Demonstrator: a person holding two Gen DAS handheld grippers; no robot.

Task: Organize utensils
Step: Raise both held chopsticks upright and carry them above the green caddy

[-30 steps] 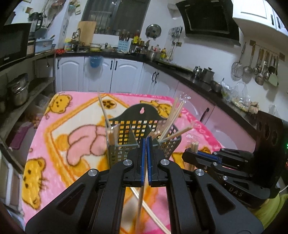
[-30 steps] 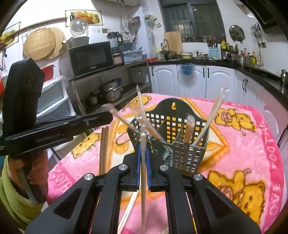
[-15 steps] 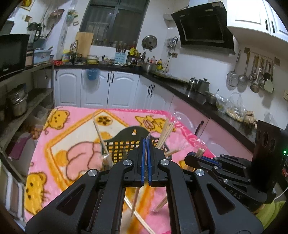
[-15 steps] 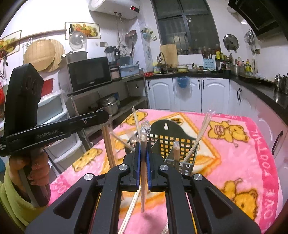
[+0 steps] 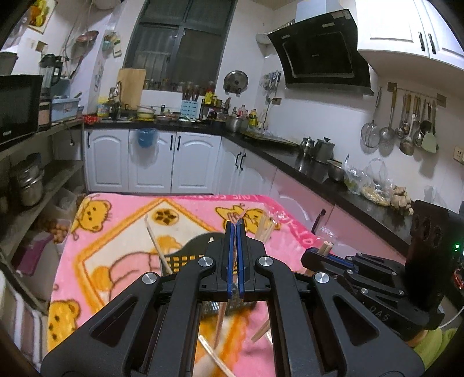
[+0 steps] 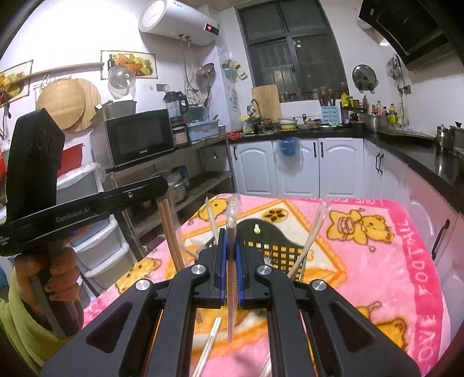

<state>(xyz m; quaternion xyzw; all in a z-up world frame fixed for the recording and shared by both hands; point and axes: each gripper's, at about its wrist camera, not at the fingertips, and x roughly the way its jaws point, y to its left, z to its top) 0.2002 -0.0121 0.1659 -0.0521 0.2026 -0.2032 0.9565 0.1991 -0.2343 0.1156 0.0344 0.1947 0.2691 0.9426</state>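
Only rightward: microwave, water heater.

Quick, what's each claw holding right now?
Left gripper: shut on a pair of wooden chopsticks in a clear wrapper.
Right gripper: shut on another wrapped wooden chopstick pair.

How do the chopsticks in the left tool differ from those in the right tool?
The left tool grips darker brown chopsticks, two sticks showing side by side. The right tool grips a paler pair, seen as one strip and topped by a crinkled clear sleeve. Both pairs are clamped roughly upright above the pink blanket.
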